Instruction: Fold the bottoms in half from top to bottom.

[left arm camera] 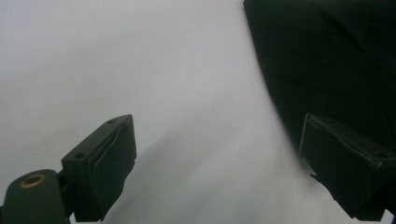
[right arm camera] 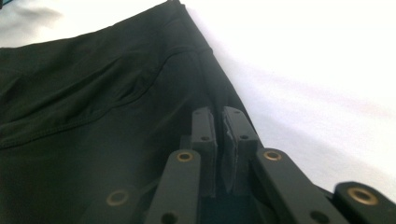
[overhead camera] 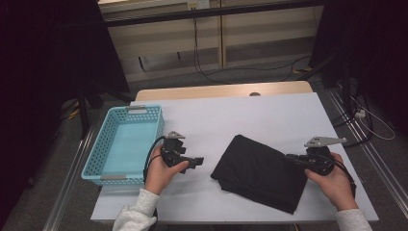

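A perforated turquoise plastic basket [overhead camera: 122, 144] is set at the worktop's [overhead camera: 269, 113] left edge. Just beside it, the left tool [overhead camera: 195, 161] is held with its jaws wide apart, nothing between them. A smooth, stitched black cloth [overhead camera: 260, 171], folded flat, lies toward the right front corner; its right edge is pinched in the right tool [overhead camera: 290, 157], whose jaws are nearly closed.

We see the basket [overhead camera: 124, 144] on the left part of the table [overhead camera: 269, 108], its long side running away from us. The folded cloth [overhead camera: 260, 172] lies right of centre, near the front edge. The left gripper [overhead camera: 195, 161] sits between basket and cloth, apart from both. The right gripper [overhead camera: 290, 157] meets the cloth's right edge, with that edge between its jaws.
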A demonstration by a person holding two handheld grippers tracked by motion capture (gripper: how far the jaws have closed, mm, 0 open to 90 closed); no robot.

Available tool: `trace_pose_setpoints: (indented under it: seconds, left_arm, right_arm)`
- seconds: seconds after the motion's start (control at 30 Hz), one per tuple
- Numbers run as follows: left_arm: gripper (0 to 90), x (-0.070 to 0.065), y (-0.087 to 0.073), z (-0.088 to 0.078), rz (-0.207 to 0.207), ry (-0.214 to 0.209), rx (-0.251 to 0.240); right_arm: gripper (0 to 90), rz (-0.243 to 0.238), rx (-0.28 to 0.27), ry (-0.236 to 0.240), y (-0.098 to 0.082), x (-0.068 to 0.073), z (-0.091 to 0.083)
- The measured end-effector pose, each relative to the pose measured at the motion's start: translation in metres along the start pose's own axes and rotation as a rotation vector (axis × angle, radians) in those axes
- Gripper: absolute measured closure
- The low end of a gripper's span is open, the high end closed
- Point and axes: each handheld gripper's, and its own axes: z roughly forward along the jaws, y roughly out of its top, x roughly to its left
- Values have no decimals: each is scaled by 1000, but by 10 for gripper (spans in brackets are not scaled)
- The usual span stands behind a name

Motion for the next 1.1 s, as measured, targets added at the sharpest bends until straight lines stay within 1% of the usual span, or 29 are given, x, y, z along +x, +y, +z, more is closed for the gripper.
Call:
trace_pose_setpoints:
  seconds: [0.03, 0.13, 0.27, 0.33, 0.37, 0.4, 0.5, 0.57, 0.6, 0.63, 0.67, 0.7, 0.73, 0.77, 0.8, 0.9, 1.03, 1.1]
  left_arm:
    - [108, 0, 0, 0, 1, 7, -3]
    - [108, 0, 0, -1, 0, 8, -9]
    - [108, -2, 0, 0, 3, 7, -6]
    - [108, -3, 1, 1, 8, 4, -4]
    - [108, -4, 1, 1, 8, 5, -5]
    - [108, -5, 1, 1, 10, 3, -5]
    - [108, -6, 1, 2, 10, 1, -4]
    - [108, -6, 1, 3, 9, 0, -4]
    - [107, -7, 1, 4, 9, 0, -2]
    - [107, -8, 0, 4, 8, -2, -3]
    - [107, -8, 0, 5, 9, -2, -4]
    - [107, -10, 1, 6, 11, -10, -1]
    - [120, -11, 1, 6, 13, -23, 4]
    - [120, -12, 1, 7, 12, -28, 2]
    - [120, -14, 1, 7, 15, -28, 3]
    - [119, -17, 1, 9, 17, -35, 5]
    - [132, -21, -1, 12, 26, -48, 16]
    - [140, -23, -2, 14, 30, -62, 22]
  right_arm:
    - [845, -1, 1, 4, 0, 0, -2]
    - [844, -2, 3, 7, -2, -2, -9]
    - [842, 11, 9, -1, -8, -8, -17]
    - [839, 6, 16, -14, -12, -9, -16]
    - [837, -5, 29, -19, -13, -9, -12]
    - [837, -5, 29, -19, -13, -9, -12]
    - [830, -32, 34, -22, -12, -7, -9]
    - [811, -43, 29, -34, -12, -6, -8]
    - [746, -41, 16, -41, -14, -7, -9]
    - [711, -35, 7, -48, -14, -7, -9]
    - [711, -35, 7, -48, -14, -7, -9]
    - [669, -38, -1, -45, -14, -7, -10]
    - [569, -13, -28, -41, -14, -7, -11]
    - [569, -13, -28, -41, -14, -7, -11]
    - [547, -13, -32, -40, -14, -7, -11]
    - [451, -17, -48, -17, -14, -3, -9]
    - [361, -16, -38, -26, -13, 0, -5]
    - [318, -6, -40, -36, -13, 1, -4]
